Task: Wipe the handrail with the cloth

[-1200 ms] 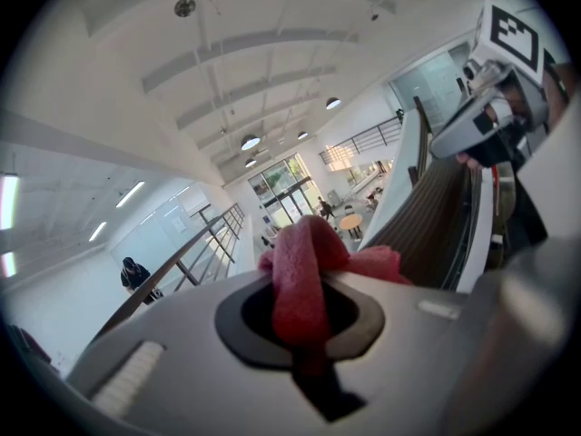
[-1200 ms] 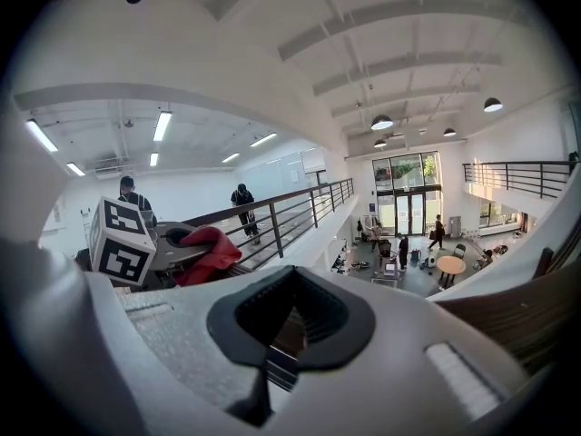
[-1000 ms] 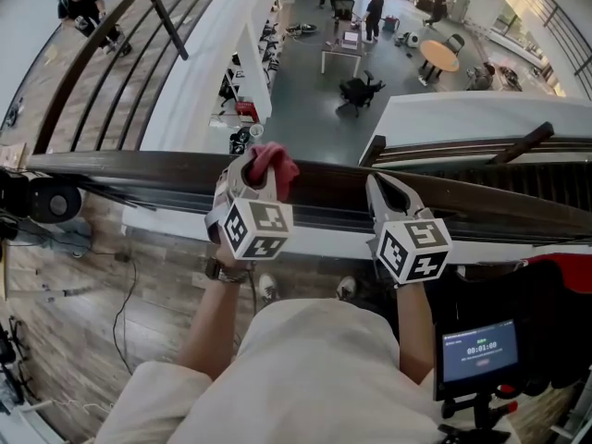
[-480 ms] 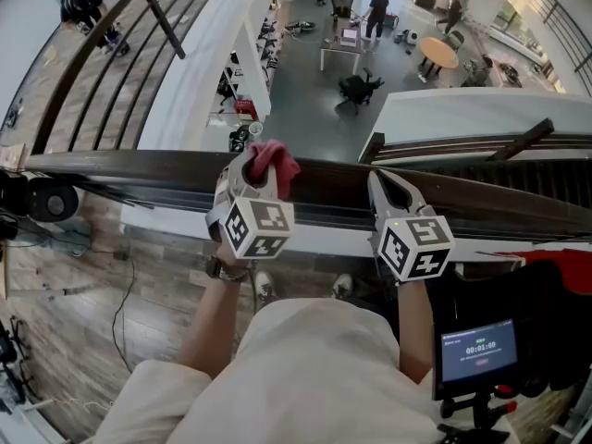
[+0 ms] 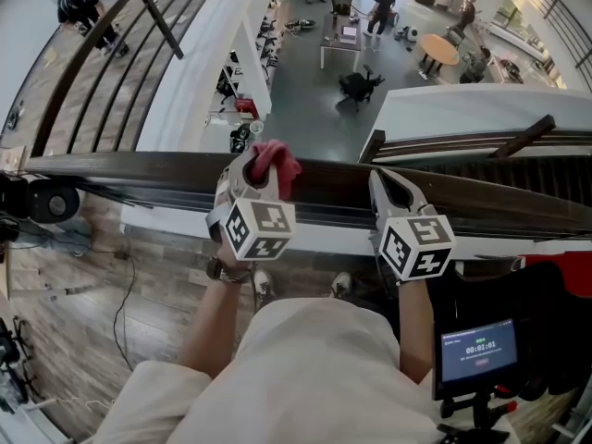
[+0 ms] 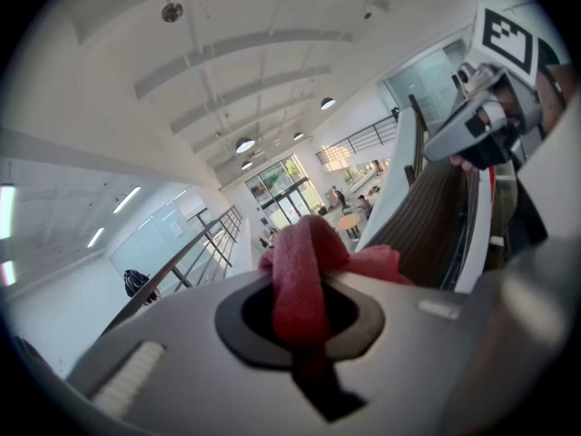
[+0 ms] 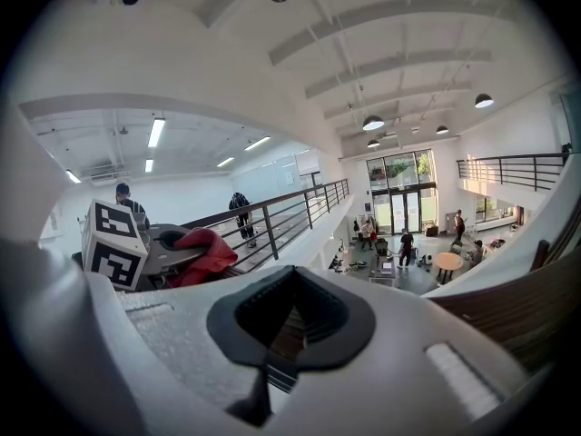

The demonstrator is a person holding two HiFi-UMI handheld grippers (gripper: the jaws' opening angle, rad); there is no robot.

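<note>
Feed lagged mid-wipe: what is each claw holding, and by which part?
Left claw pinches the red cloth by a bunched fold, the rest bulging past its tips. Right claw is shut and empty.

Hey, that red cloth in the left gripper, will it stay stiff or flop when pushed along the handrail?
Probably floppy: the red cloth bunches and folds over where the left gripper pinches it. Likely light, since that narrow pinch holds it up. It may crumple against the handrail rather than slide flat.
</note>
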